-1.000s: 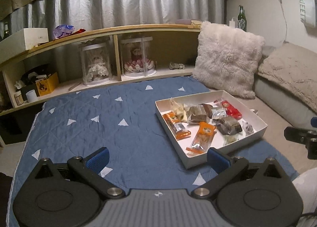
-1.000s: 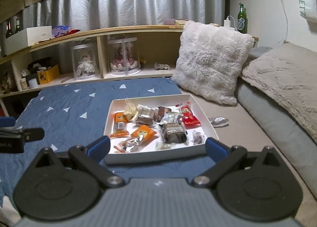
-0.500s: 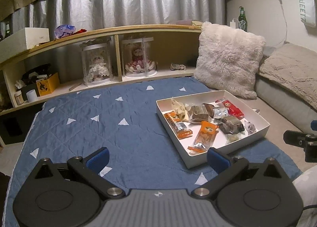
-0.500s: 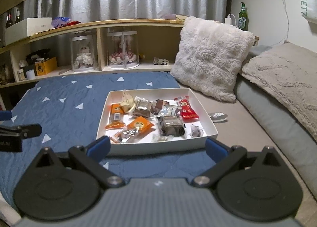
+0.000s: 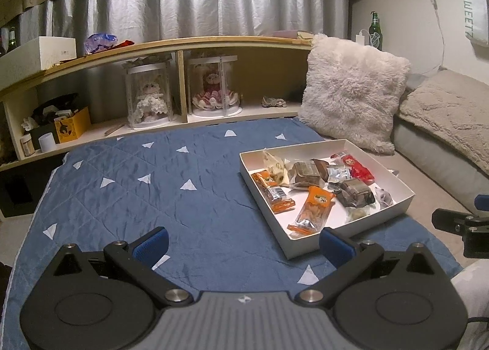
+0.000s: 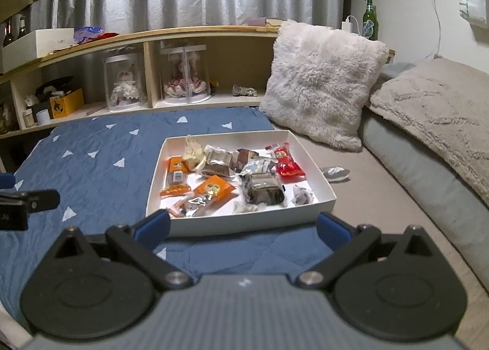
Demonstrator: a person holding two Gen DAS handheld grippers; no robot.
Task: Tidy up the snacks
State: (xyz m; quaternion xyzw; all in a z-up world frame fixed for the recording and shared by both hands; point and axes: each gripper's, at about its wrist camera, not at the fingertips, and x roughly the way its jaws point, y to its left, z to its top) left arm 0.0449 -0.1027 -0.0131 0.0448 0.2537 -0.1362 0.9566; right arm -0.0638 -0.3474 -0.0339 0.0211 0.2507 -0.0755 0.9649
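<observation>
I hold both grippers, left gripper (image 5: 243, 241) and right gripper (image 6: 243, 224), spread wide and empty; the shallow white cardboard snack box (image 6: 253, 223) sits centre frame, a fluffy cream cushion (image 6: 321, 81) behind it.

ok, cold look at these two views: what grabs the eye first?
The white box packed with bright wrappers, sitting on the blue triangle-print quilt ahead of the right gripper; the red packet at its far right and the orange packets at its near left stand out. Behind it a fluffy pale pillow leans by the shelf, and both grippers, left included, are open and empty.
</observation>
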